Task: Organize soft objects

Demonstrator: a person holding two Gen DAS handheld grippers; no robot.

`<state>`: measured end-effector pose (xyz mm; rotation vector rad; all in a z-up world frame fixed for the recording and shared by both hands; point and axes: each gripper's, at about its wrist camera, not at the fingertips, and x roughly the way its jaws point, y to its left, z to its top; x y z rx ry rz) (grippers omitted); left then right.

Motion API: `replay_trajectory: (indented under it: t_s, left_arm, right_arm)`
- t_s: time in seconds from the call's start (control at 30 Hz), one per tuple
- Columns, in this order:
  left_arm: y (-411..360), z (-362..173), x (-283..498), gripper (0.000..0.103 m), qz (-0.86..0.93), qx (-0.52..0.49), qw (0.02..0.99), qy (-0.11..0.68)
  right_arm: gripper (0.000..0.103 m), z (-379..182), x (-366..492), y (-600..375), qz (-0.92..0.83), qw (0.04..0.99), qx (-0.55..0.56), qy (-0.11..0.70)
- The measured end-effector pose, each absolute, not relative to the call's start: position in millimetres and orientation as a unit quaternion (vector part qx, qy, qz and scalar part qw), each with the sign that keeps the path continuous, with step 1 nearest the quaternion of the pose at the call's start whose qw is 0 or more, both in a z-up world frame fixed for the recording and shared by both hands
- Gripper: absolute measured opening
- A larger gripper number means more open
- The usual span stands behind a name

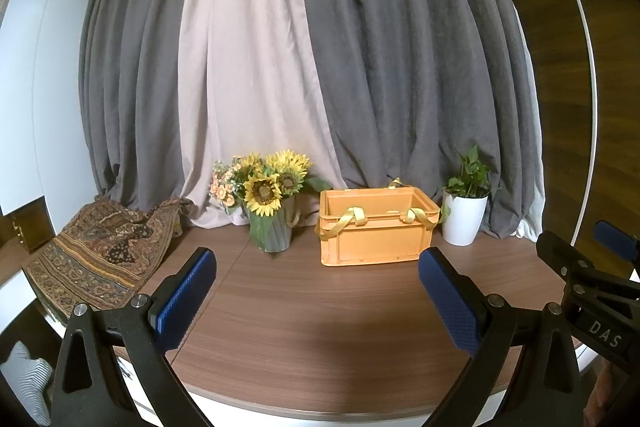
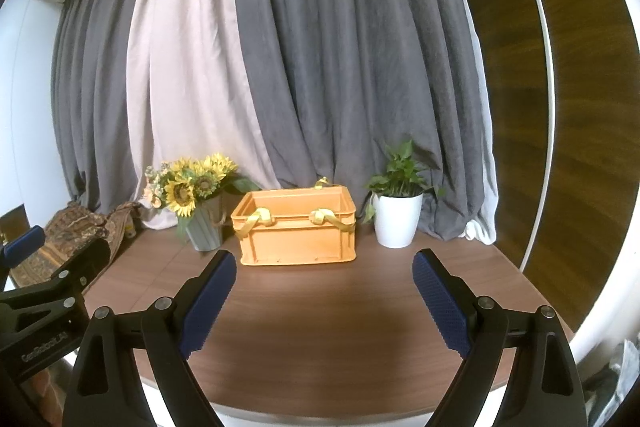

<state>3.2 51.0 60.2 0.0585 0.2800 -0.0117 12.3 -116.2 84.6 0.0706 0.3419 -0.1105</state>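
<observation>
Grey and pale pink curtains hang behind a brown wood-grain tabletop [image 1: 320, 307]. Toward its back edge, near the middle, stands an orange plastic crate [image 1: 374, 227] with yellow ribbon [image 1: 346, 221] draped over its front rim; what else lies inside cannot be seen from this low angle. Just left of the crate is a grey vase of sunflowers [image 1: 272, 195], and just right of it a white pot with a green plant [image 1: 466, 215]. At the tabletop's far left edge, well apart from the crate, a patterned cloth [image 1: 100, 255] in browns and golds lies crumpled, partly slumped against the curtain and spilling over the edge. This cloth is probably the soft thing to be organized. It looks light, limp and foldable, so it will likely sag and trail when lifted; a pinch on a raised fold or bunched ridge near its middle seems a better hold than a flat corner, and a hem may drag across the vase on the way to the crate. The left gripper [image 1: 316, 295] hovers over the front of the tabletop with its blue pads [image 1: 186, 301] spread wide and nothing between them. The right gripper [image 2: 324, 297] does the same beside it, jaws wide apart and empty, facing the crate.
</observation>
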Motion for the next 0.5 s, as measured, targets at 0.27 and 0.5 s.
replay_trajectory:
  t_s: [0.27, 0.5]
  left_arm:
    - [47.6, 62.0, 4.5, 0.103, -0.008, 0.030, 0.990, 0.140]
    - [43.0, 62.9, 6.8, 0.103, -0.012, 0.030, 0.989, 0.141]
  right_arm:
    - [0.091, 86.6, 10.4, -116.7, -0.057, 0.983, 0.034, 0.169]
    - [0.091, 90.3, 10.9, -122.8, -0.060, 0.983, 0.035, 0.171]
